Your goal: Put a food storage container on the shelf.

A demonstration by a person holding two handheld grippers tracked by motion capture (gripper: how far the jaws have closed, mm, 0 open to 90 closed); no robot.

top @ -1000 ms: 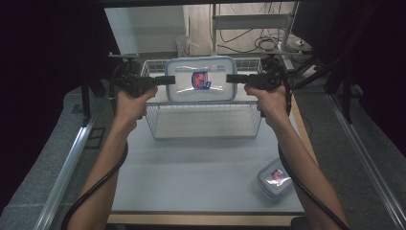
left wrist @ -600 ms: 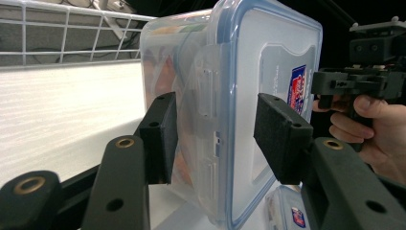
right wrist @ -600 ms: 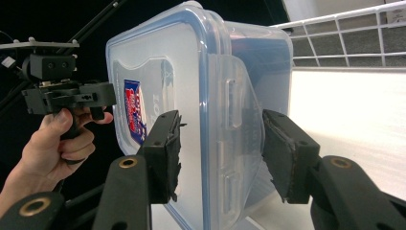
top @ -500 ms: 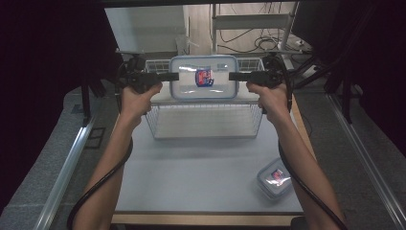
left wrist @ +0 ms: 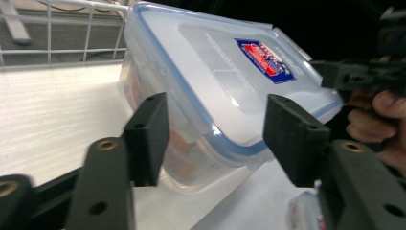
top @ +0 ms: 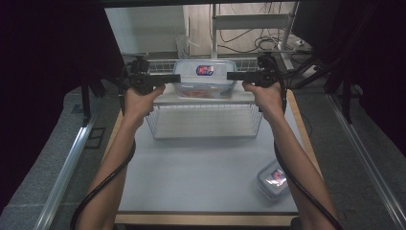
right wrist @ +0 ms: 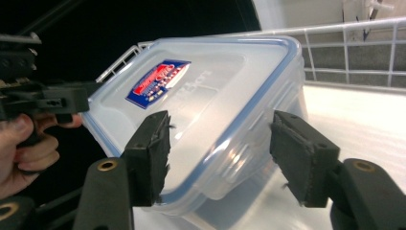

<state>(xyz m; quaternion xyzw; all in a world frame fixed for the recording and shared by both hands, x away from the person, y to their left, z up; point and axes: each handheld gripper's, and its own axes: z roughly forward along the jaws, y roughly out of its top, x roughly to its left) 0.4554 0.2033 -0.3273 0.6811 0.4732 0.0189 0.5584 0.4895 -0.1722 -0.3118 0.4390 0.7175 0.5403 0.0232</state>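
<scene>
A large clear food box with a blue-sealed lid and a red-and-blue label rests on the white top of a wire rack. My left gripper is at its left end and my right gripper at its right end, both held level. In the left gripper view, the box's corner lies between the jaws of my left gripper, and the pads stand off it. My right gripper straddles the opposite corner the same way. Both pairs of jaws have just been opening.
A small lidded box with the same label lies near the table's front right corner. The rack has a wire rail along its back. Cables trail from both grippers down past the forearms. Metal rails run along both sides of the table.
Both hands carried the box away from me and set it on the rack's top. The jaws of both grippers have widened off its ends.
</scene>
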